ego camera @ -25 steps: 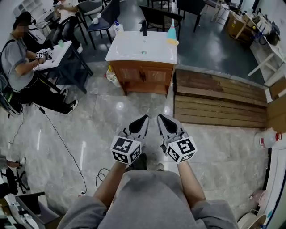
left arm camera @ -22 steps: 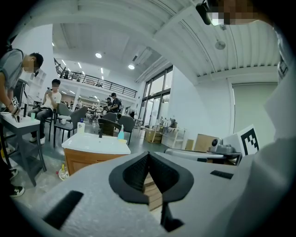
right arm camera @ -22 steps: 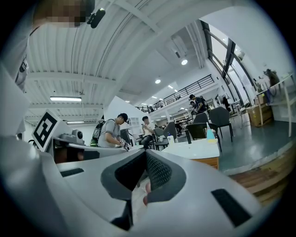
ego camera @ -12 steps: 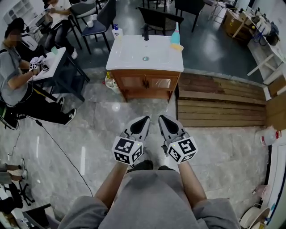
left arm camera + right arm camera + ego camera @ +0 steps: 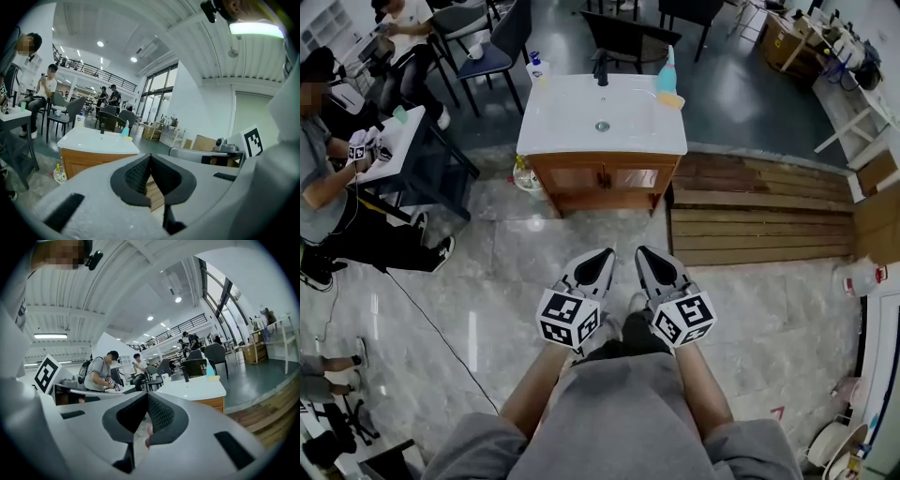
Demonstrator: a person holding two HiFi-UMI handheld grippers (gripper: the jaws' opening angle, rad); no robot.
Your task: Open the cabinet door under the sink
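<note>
The wooden cabinet (image 5: 602, 178) with two doors stands under a white sink top (image 5: 602, 112), across the tiled floor from me. Both doors are closed. My left gripper (image 5: 603, 255) and right gripper (image 5: 643, 253) are held side by side at waist height, pointing at the cabinet and well short of it. Both are shut with nothing between the pads. In the left gripper view the left gripper (image 5: 150, 158) has the cabinet (image 5: 86, 160) to its left. In the right gripper view the right gripper (image 5: 147, 397) has the sink top (image 5: 194, 386) to its right.
A black faucet (image 5: 602, 66) and a teal bottle (image 5: 667, 73) stand on the sink. Bottles (image 5: 523, 174) sit on the floor at the cabinet's left. A plank platform (image 5: 759, 211) lies to the right. A seated person (image 5: 328, 178), a table (image 5: 394, 136) and a floor cable (image 5: 431, 300) are on the left.
The person has walked toward the sink, so the cabinet looks nearer and larger. Both grippers moved forward with them, side by side, and stayed shut.
</note>
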